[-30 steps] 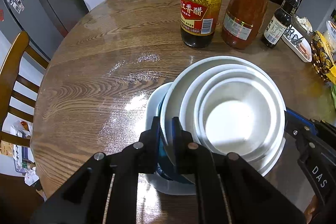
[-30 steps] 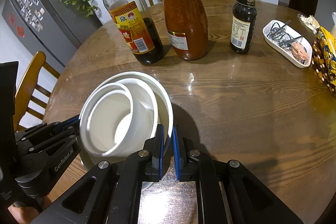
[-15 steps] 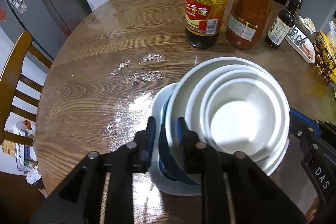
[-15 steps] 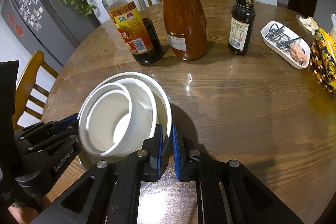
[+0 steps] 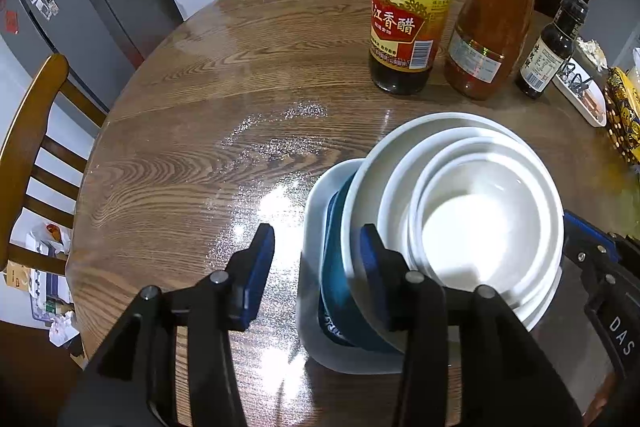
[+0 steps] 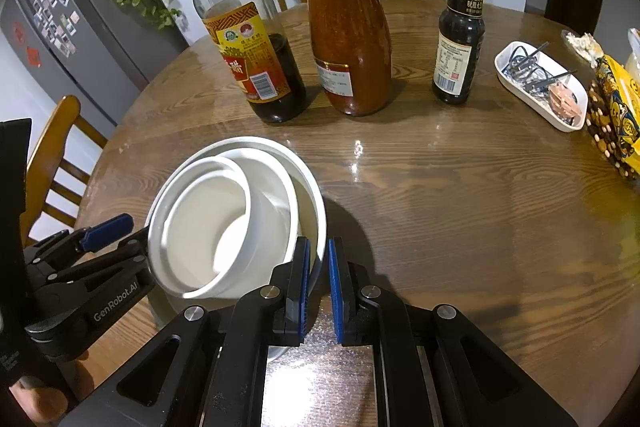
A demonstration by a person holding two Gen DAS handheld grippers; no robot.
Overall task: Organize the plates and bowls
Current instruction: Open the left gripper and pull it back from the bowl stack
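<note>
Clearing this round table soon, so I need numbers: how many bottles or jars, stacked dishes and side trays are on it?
Bottles and jars: 3 (vinegar bottle, red sauce jar, small dark bottle)
Stacked dishes: 5 (three nested white round bowls, blue dish, pale rounded plate underneath)
White oblong tray: 1
Total: 9

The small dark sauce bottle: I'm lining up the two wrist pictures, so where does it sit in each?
Left wrist view: the small dark sauce bottle stands at the far right, right of the red sauce jar.
Right wrist view: the same bottle stands upper right of centre, again right of the jar.
Shared landmark: the vinegar bottle, left of the jar in both.
</note>
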